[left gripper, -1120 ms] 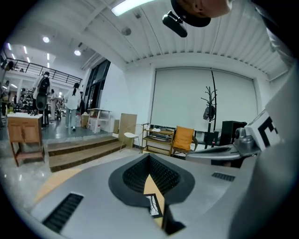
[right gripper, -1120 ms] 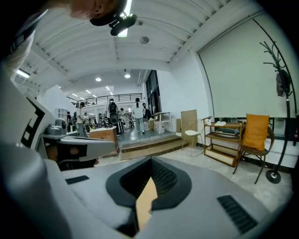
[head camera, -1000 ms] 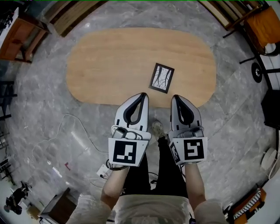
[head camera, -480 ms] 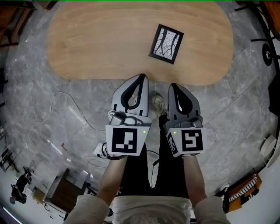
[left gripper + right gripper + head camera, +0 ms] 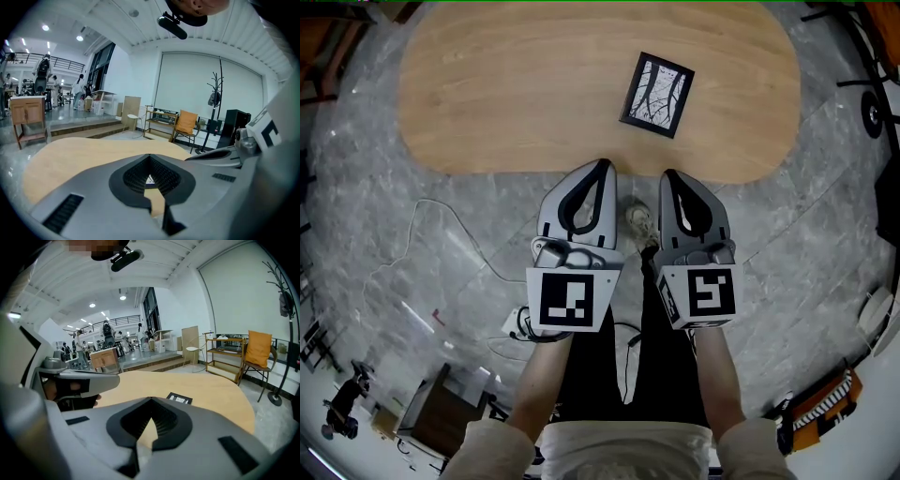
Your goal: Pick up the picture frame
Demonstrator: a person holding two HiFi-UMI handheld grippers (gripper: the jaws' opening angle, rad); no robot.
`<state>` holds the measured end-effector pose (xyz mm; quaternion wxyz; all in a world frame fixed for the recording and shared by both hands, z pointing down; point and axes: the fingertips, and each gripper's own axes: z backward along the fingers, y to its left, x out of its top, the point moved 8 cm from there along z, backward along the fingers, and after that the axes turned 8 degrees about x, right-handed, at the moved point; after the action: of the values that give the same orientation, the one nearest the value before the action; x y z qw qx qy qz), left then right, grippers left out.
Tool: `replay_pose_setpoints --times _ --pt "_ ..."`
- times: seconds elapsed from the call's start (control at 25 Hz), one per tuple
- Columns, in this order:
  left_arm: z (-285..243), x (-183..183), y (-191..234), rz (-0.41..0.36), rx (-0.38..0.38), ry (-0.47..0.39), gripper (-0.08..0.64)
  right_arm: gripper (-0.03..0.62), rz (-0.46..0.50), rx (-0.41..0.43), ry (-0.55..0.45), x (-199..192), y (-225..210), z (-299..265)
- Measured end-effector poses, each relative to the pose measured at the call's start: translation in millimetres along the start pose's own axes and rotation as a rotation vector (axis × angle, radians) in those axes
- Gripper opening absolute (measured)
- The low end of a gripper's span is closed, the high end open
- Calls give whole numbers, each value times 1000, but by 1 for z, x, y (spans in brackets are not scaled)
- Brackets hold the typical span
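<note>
The picture frame point(image 5: 656, 94), black-edged around a pale print of dark branches, lies flat on the right half of the oval wooden table point(image 5: 516, 94). My left gripper point(image 5: 602, 165) and right gripper point(image 5: 667, 175) hang side by side just short of the table's near edge, both shut with nothing in them. The frame is beyond and slightly left of the right gripper's tip. In the right gripper view the frame point(image 5: 179, 399) shows small on the tabletop point(image 5: 220, 394) just past the closed jaws point(image 5: 151, 400). The left gripper view shows its jaws meeting at the tip point(image 5: 150, 157) over the table point(image 5: 70, 154).
Grey marble floor surrounds the table. White cables point(image 5: 422, 225) and a power strip point(image 5: 517, 323) lie on the floor at the left. The person's shoe point(image 5: 637, 221) is between the grippers. An orange chair point(image 5: 187, 123), a shelf and a coat stand point(image 5: 216, 101) are beyond the table.
Over the last second both grippers came down together and the table slid up and grew in the head view. In the last half second almost nothing moved. The jaws stayed shut.
</note>
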<state>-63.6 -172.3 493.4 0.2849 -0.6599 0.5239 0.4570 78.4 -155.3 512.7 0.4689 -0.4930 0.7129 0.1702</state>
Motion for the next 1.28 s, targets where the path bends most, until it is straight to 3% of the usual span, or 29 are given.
replay_pose_setpoints --times 0.12,0.24,0.28,0.32,0.44,0.64,0.8,1.0,1.28 --pt "1 -4 7 5 11 9 9 5 28 11 53 -3 -2 -11" --pt "1 -7 16 13 29 17 9 5 123 51 156 -4 -5 -31" --pt "2 -9 19 14 35 18 9 42 169 78 195 -5 -6 -40" --pt "2 -10 22 15 40 20 9 185 217 107 228 -6 -7 -48" --pt "4 -15 27 17 56 28 9 255 378 174 325 -10 -13 -73" --pt "6 -24 34 8 70 48 9 258 663 280 586 -25 -25 -116" --pt "7 -29 37 19 84 61 9 255 801 334 773 -42 -37 -136" --pt "10 -38 41 19 94 77 9 222 870 371 874 -56 -41 -145" --pt "8 -45 48 32 100 87 9 219 878 400 940 -67 -39 -157"
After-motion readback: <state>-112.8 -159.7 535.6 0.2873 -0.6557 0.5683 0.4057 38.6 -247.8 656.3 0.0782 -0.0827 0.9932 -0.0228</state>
